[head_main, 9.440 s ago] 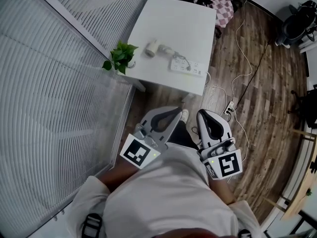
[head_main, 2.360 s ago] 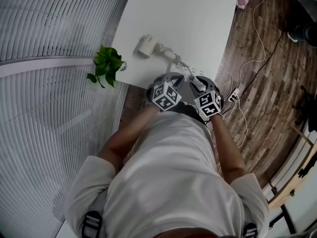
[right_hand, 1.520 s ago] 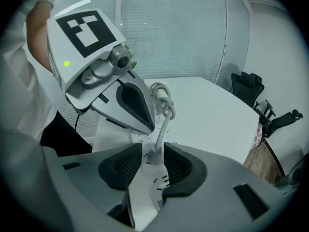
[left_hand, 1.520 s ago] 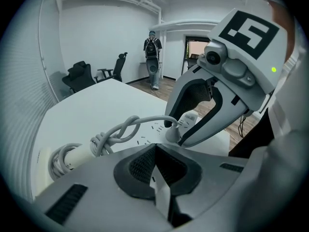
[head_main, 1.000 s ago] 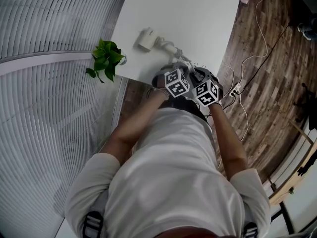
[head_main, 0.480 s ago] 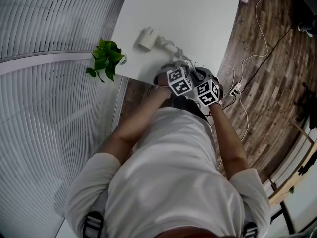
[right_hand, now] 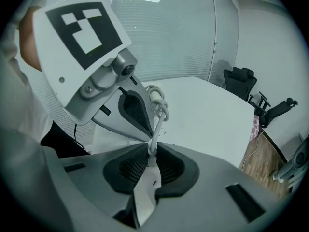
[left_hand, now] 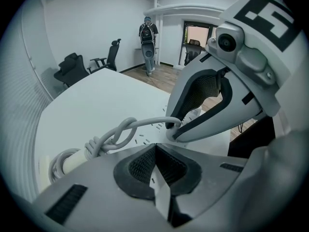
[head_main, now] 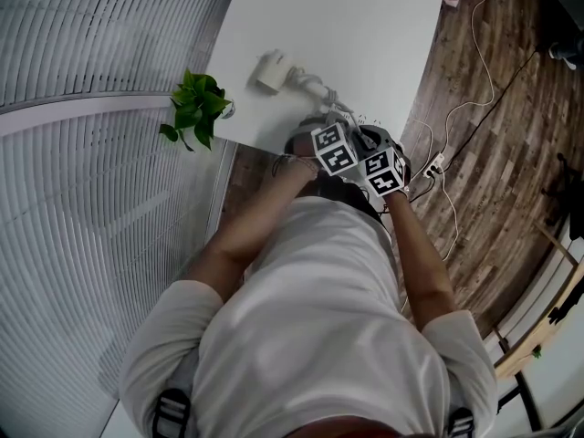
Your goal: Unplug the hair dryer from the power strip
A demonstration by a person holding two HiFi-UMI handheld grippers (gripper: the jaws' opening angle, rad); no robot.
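sitting at the far left edge of the white counter (head_main: 347, 26) is a small green plant (head_main: 194, 109). just right of it lies the hair dryer (head_main: 270, 71). its pale cord (head_main: 308, 87), knotted in a loop, runs on to the power strip (left_hand: 146, 139) at the counter's near edge. the left hand-held gripper (left_hand: 155, 149) points steeply down over the strip, its tips together with nothing between them. close beside it, the right hand-held gripper (right_hand: 152, 152) has just been closing its jaws and pinches the plug (right_hand: 152, 155) at the cord's end, down at the strip. further right lies the wooden floor (head_main: 493, 199).
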